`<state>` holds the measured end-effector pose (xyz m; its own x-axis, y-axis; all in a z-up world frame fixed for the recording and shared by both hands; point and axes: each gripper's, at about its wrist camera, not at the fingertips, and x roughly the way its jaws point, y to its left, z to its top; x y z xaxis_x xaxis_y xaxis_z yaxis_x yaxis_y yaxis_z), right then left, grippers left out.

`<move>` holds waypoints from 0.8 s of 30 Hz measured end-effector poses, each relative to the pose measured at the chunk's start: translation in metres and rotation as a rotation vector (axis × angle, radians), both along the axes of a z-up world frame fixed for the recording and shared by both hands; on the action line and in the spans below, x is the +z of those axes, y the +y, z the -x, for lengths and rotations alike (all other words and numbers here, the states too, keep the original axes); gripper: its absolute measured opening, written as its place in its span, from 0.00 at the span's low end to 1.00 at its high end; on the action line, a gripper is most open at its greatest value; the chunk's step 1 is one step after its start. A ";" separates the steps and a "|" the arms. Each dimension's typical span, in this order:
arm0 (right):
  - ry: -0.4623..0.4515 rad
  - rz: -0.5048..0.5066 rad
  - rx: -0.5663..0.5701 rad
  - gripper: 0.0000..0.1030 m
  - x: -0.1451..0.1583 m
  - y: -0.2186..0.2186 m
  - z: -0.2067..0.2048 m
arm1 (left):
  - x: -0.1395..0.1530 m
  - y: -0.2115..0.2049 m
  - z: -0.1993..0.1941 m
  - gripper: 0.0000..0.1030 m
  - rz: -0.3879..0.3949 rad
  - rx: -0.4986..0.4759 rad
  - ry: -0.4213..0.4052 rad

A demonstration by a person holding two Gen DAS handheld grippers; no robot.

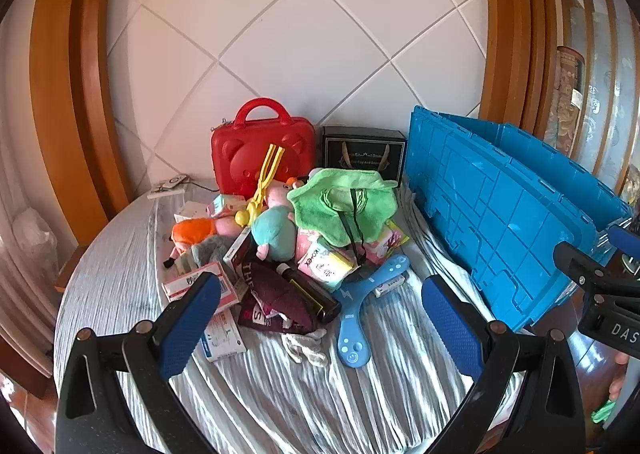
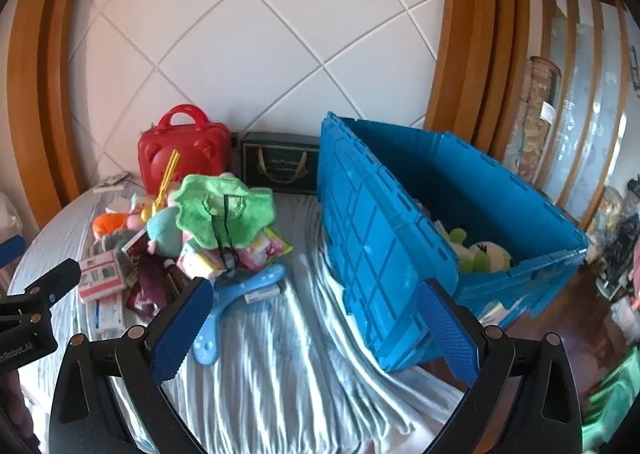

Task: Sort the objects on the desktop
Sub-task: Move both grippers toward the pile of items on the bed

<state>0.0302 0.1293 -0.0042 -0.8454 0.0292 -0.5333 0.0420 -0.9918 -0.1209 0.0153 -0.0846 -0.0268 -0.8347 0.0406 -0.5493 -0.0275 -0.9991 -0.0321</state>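
Few items, green plush toys [image 2: 476,254] among them, lie in the blue crate [image 2: 400,213]; the pile [image 1: 280,246] left of it awaits sorting, both grippers [image 1: 320,322] [image 2: 316,318] wide open, empty.

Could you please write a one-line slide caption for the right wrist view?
Open right gripper above the cloth-covered table, between a toy pile and a blue crate holding a green plush.

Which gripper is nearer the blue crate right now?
Right. The right gripper hangs open just in front of the blue crate, one finger overlapping its near corner. The left gripper faces the toy pile, crate off to its right.
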 end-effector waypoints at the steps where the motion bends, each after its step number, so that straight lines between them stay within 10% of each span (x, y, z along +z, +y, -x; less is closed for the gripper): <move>1: -0.003 -0.001 0.002 1.00 -0.001 -0.001 0.001 | -0.001 -0.001 0.001 0.99 0.001 0.007 -0.004; 24: -0.107 -0.010 0.253 1.00 -0.032 -0.011 0.097 | -0.054 -0.004 0.068 0.99 -0.012 0.230 -0.164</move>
